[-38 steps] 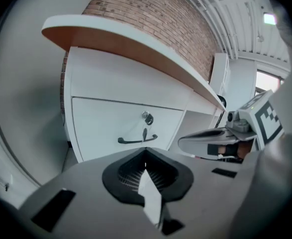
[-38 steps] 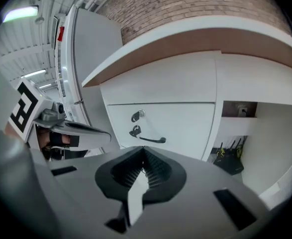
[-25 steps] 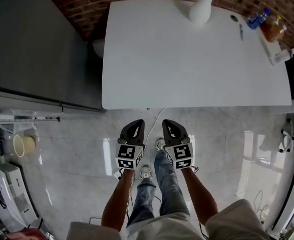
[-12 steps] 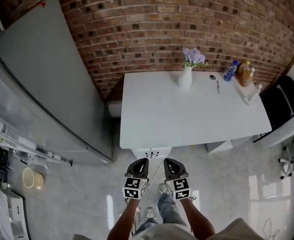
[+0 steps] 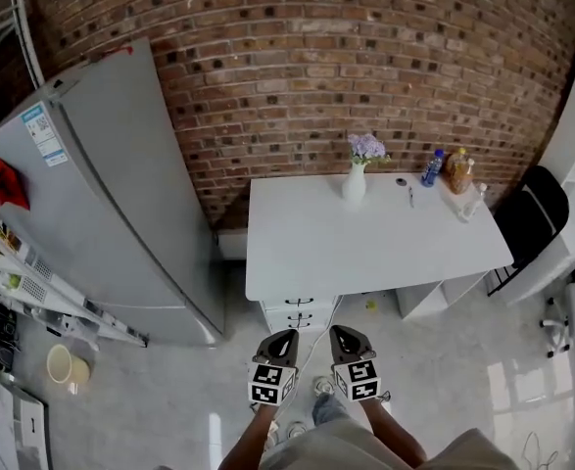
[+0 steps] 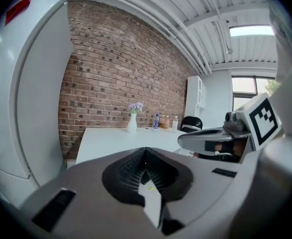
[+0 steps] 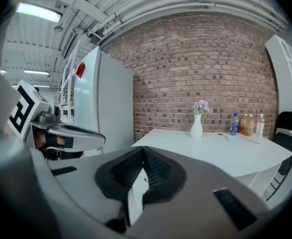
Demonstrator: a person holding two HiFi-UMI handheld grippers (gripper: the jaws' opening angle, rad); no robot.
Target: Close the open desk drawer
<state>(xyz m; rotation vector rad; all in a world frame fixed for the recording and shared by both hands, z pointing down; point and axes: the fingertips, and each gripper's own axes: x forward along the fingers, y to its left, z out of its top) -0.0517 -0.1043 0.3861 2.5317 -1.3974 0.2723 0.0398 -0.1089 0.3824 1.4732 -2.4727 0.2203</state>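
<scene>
A grey fridge (image 5: 120, 194) stands at the left against the brick wall. The left gripper (image 5: 284, 337) and the right gripper (image 5: 343, 333) hang side by side, each with jaws pressed together on nothing. They point toward the drawer unit (image 5: 298, 314) under the front edge of the white desk (image 5: 385, 243) (apart from it; which drawer stands open is too small to tell). A vase (image 5: 354, 182) and bottles (image 5: 432, 167) stand at the desk's back.

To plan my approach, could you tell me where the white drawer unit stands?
In the head view, the white drawer unit sits under the near left corner of the white desk, right of the grey fridge.
</scene>
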